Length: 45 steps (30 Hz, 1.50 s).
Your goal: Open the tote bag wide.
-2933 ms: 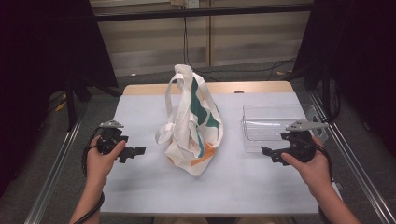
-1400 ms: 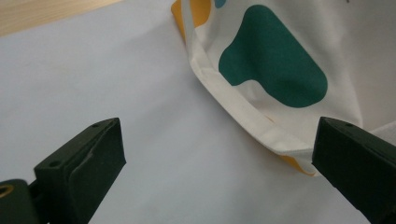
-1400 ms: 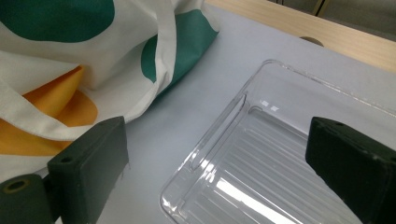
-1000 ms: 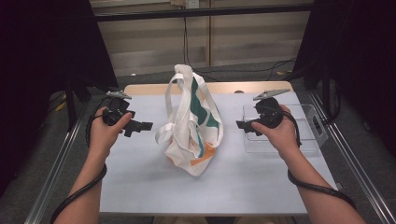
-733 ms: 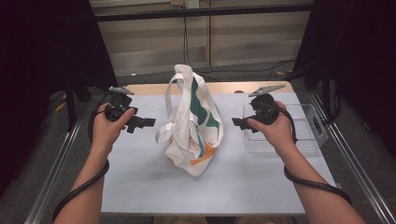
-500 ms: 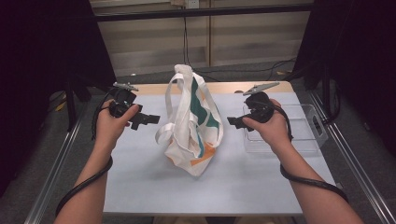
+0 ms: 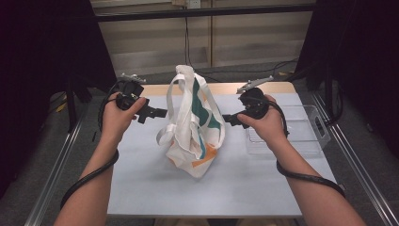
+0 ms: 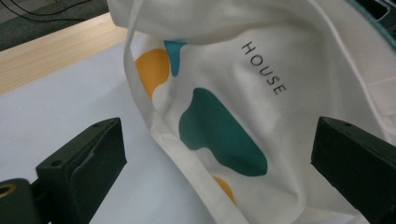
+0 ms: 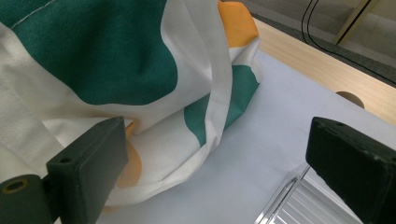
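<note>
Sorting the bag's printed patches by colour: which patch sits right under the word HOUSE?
The big dark green patch on the bag; the orange and small teal patches sit farther left.

One tote bag (image 7: 194, 123) stood on the desk (image 7: 141, 188), and one clear plastic tray (image 7: 308, 136) lay to its right. There were two tools, the left tool (image 7: 160, 113) and the right tool (image 7: 227, 119).

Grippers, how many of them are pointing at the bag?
2. The left gripper sits at the tote bag's left side, the right gripper at its right side; both are open and neither touches the cloth yet.
</note>
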Each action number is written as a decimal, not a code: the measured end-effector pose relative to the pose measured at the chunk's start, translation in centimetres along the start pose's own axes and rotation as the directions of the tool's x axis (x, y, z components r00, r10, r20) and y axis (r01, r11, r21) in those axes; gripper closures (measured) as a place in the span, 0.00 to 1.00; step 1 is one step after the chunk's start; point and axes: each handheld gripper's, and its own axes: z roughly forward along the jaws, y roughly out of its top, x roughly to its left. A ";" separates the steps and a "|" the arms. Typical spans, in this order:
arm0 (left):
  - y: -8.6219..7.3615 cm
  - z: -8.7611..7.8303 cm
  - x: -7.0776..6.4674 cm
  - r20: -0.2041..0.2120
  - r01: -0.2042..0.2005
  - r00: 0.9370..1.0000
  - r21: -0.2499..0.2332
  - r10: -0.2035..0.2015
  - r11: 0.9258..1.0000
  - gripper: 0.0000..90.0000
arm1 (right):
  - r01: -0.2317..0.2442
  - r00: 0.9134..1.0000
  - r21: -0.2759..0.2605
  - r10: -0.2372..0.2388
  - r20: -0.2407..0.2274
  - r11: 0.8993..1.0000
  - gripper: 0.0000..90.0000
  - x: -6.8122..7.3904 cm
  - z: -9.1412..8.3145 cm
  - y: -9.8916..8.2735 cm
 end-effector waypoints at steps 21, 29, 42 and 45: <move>2.4 0.7 -2.1 0.036 -0.041 0.999 -0.001 0.041 0.999 0.02 | 0.010 1.000 0.015 -0.010 0.000 1.000 0.04 1.1 0.9 3.2; 2.6 0.9 -2.3 0.041 -0.053 0.998 0.019 0.052 0.998 0.02 | -0.010 1.000 0.001 0.010 -0.007 1.000 0.04 1.5 1.1 4.6; 2.8 1.0 -2.7 0.045 -0.060 0.997 0.013 0.059 0.998 0.02 | -0.031 1.000 0.009 0.031 0.001 0.999 0.05 1.8 1.3 6.0; 3.0 1.0 -2.7 0.050 -0.070 0.996 0.017 0.069 0.997 0.02 | -0.041 0.999 0.011 0.041 0.003 0.999 0.05 1.9 1.3 6.5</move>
